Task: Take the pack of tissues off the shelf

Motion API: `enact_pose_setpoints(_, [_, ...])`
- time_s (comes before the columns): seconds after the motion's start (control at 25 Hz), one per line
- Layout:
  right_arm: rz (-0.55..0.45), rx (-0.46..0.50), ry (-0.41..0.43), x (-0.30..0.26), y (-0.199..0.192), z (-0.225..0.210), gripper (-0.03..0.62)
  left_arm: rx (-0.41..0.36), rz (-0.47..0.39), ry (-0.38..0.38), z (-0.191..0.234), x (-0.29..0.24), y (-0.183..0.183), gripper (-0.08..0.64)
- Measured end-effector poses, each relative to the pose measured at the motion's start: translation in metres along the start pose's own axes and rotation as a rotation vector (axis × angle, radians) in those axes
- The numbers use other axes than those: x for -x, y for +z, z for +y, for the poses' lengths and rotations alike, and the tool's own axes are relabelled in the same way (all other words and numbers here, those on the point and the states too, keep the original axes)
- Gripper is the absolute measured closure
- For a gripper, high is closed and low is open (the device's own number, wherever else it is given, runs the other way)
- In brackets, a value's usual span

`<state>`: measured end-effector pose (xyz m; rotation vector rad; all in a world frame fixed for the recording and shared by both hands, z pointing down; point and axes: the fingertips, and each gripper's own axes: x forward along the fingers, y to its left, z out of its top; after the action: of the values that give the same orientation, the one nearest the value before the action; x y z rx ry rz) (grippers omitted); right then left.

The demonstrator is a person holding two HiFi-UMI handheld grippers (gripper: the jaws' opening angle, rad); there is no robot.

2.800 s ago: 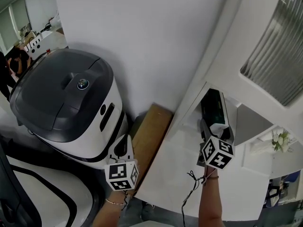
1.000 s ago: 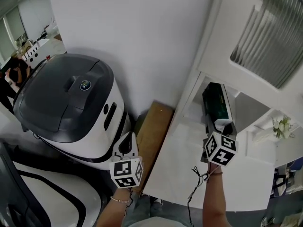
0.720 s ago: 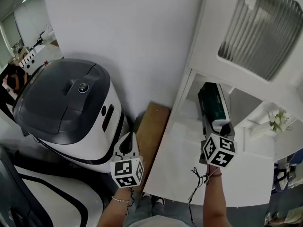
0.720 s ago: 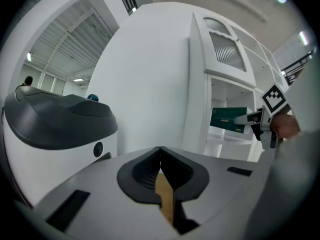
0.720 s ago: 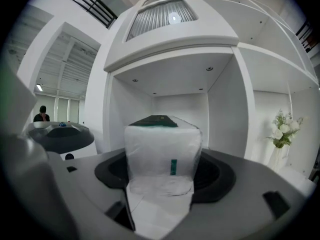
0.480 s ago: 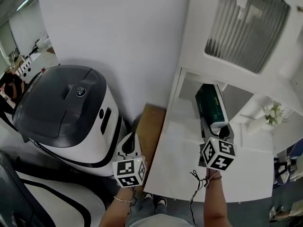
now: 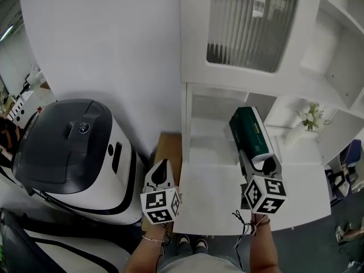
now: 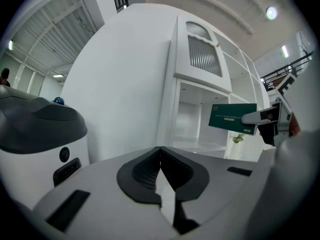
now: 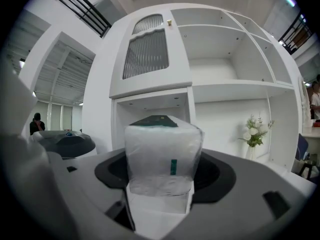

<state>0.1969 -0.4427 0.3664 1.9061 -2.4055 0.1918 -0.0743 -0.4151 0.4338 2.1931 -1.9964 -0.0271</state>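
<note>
The pack of tissues [image 7: 250, 131] is a long green pack in clear wrap. My right gripper [image 7: 259, 157] is shut on its near end and holds it in the air, in front of the lower open compartment of the white shelf unit [image 7: 207, 104]. In the right gripper view the wrapped end of the pack [image 9: 162, 151] fills the space between the jaws. My left gripper [image 7: 163, 164] hovers by the left edge of the white counter [image 7: 210, 195], shut with nothing in it. From the left gripper view the pack [image 8: 232, 118] shows at the right, clear of the shelf.
A large white machine with a dark grey lid [image 7: 68, 147] stands at the left, against the white wall. A brown board [image 7: 168, 144] leans between it and the shelf unit. A ribbed glass door [image 7: 250, 24] sits above the compartment. A vase of flowers [image 7: 310, 117] stands at the right.
My right gripper has drawn back from the shelf compartment with the pack in it. The left gripper has shifted to the right. The head view has swung to face the shelf unit.
</note>
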Motion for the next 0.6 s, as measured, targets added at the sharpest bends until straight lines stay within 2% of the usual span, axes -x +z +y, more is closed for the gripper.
enact_pose_setpoints(0.24, [-0.017,-0.008,-0.066,0.037,-0.001,-0.030,0.256,-0.011,0.015,-0.088,-0.037,-0.017,-0.005,0.541])
enact_pose_setpoints(0.6, [-0.040,-0.001,-0.257,0.091,-0.009,-0.095,0.256,-0.018,0.012,-0.226,-0.106,-0.042,-0.004,0.541])
